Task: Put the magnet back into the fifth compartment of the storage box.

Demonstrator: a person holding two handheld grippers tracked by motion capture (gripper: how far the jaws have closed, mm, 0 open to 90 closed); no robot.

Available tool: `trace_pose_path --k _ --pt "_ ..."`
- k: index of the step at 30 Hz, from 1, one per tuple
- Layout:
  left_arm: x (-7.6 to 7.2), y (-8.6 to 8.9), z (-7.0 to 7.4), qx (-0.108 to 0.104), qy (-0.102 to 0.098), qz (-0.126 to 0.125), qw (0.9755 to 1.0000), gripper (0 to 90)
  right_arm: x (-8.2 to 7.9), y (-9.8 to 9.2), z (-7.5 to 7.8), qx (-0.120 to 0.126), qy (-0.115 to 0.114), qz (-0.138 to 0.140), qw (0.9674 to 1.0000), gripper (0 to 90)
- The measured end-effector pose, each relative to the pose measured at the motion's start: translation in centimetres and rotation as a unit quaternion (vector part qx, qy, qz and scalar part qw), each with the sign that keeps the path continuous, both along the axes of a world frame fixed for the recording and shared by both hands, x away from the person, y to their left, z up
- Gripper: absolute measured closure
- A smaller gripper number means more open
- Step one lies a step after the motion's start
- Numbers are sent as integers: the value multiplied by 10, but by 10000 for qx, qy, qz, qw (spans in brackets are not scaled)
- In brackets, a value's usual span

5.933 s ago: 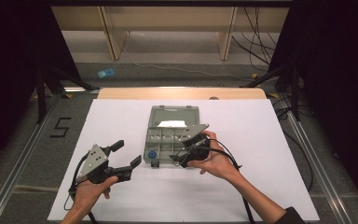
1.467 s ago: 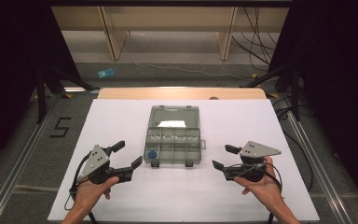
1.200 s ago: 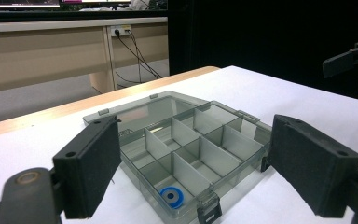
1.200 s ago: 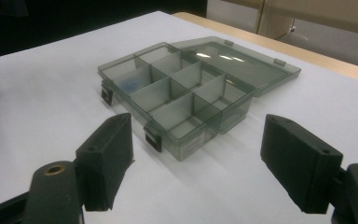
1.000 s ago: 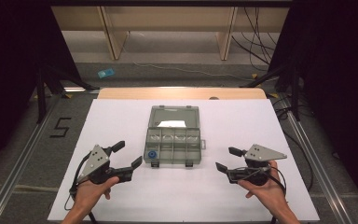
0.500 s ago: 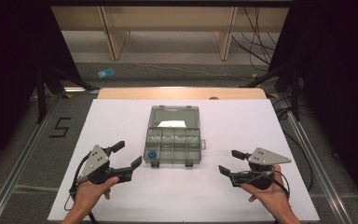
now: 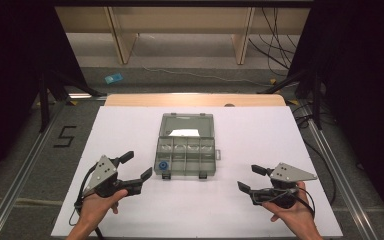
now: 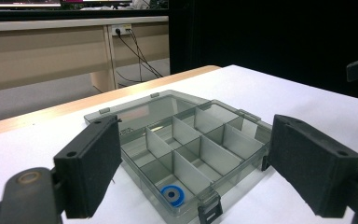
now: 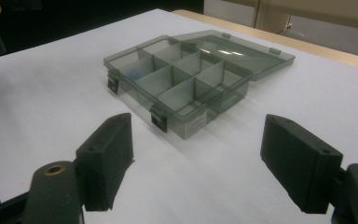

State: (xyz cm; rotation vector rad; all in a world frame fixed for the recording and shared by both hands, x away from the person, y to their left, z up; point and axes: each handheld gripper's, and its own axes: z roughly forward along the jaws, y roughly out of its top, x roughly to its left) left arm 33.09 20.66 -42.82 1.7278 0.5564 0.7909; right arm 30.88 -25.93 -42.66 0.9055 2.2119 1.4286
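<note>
Two grippers rest low over the white table (image 7: 130, 125), one in each hand, both with jaws spread wide and nothing between them. The left gripper (image 7: 136, 166) points at the near left corner of the compartment box (image 7: 185, 155), which lies just ahead of its jaws, not touching. Lid (image 7: 186, 123) lies open flat on the box's far side. A blue ring (image 8: 173, 195) sits in the corner compartment nearest the left gripper. The right gripper (image 7: 252, 178) sits well apart from the box, which lies ahead of it and off to its left.
</note>
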Motion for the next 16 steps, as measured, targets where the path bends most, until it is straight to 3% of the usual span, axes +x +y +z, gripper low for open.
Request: trace_pose_path --k 8,16 --pt "0 0 0 27 16 14 10000 167 -2 -3 0 -37 121 18 9999 260" --pt "0 0 0 42 22 8 10000 169 -1 -2 -2 -53 36 41 10000 260"
